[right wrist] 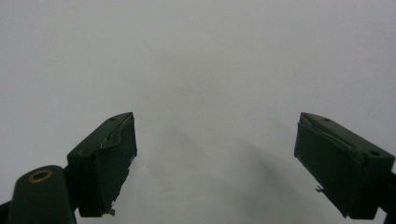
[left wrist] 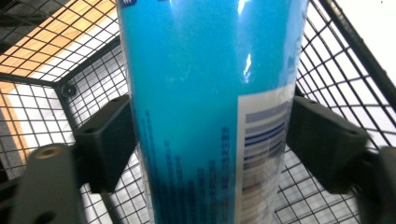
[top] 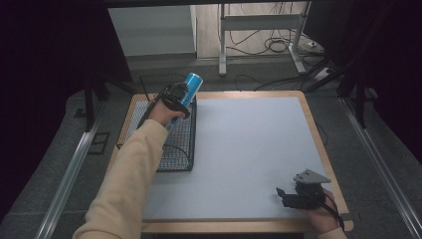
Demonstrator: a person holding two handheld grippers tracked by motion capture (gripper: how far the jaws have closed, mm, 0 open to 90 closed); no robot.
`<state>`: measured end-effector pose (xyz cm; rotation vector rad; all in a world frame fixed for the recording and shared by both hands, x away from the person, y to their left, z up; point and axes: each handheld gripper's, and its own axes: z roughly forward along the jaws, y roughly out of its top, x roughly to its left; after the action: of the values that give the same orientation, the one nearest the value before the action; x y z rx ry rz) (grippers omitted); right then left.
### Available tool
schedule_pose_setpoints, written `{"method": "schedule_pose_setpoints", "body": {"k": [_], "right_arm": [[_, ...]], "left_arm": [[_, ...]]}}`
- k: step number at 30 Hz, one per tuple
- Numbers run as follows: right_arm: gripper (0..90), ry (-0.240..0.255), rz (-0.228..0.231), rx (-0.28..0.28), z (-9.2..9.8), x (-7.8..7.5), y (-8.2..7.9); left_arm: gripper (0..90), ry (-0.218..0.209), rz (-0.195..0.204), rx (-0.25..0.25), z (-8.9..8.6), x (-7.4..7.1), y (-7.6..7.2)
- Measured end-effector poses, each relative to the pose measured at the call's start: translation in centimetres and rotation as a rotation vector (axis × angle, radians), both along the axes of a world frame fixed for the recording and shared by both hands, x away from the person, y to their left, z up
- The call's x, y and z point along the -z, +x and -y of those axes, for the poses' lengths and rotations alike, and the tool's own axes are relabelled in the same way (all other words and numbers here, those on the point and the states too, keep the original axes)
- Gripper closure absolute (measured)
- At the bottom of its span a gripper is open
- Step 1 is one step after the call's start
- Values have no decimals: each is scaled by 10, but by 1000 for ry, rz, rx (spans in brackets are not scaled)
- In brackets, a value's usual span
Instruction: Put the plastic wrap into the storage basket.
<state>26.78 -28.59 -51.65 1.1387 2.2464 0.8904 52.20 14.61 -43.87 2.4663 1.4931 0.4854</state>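
The tall glossy blue cylindrical can (left wrist: 210, 112) stands between the left gripper (left wrist: 212, 144)'s jaws, over the black wire-mesh basket (top: 175, 149); whether they clamp or merely flank it I cannot tell. Judging by this, the can is nearly delivered but not let go. The right gripper (right wrist: 215, 163)'s jaws stand apart, empty, over the pale grey surface (top: 249, 149).

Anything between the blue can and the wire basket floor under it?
Nothing visible. The blue can sits between the left tongs over the wire basket; below it there is just bare mesh, no other item.
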Motion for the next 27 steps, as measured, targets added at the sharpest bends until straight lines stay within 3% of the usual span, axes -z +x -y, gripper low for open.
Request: {"method": "schedule_pose_setpoints", "body": {"k": [1, 6, 7, 10, 13, 16, 17, 18, 22, 27], "right_arm": [[132, 0, -1, 1, 0, 0, 0], [132, -3, -5, 1, 0, 1, 1], [132, -4, -4, -1, 0, 1, 1], [132, -3, -4, -2, -1, 0, 1], [132, -1, 1, -2, -2, -1, 1], [132, 2, 4, -5, -3, -2, 2], [132, 4, 2, -8, -4, -2, 3], [132, 4, 2, -8, -4, -2, 3], [132, 9, 7, -11, -5, -3, 3], [132, 8, 10, -11, -5, -4, 2]], "left_arm": [[136, -26, 3, -1, -1, -4, -3], [103, -69, 31, 1, -2, -15, -13], [102, -111, 56, -3, -3, -22, -19], [98, -136, 80, 4, -3, -28, -26], [99, -174, 102, 33, -3, -38, -40], [107, -243, 119, 74, -1, -47, -58], [117, -248, 130, 104, 2, -51, -69], [117, -248, 130, 104, 2, -51, -69], [123, -286, 156, 160, 10, -60, -95], [129, -281, 184, 207, 21, -65, -117]]}}
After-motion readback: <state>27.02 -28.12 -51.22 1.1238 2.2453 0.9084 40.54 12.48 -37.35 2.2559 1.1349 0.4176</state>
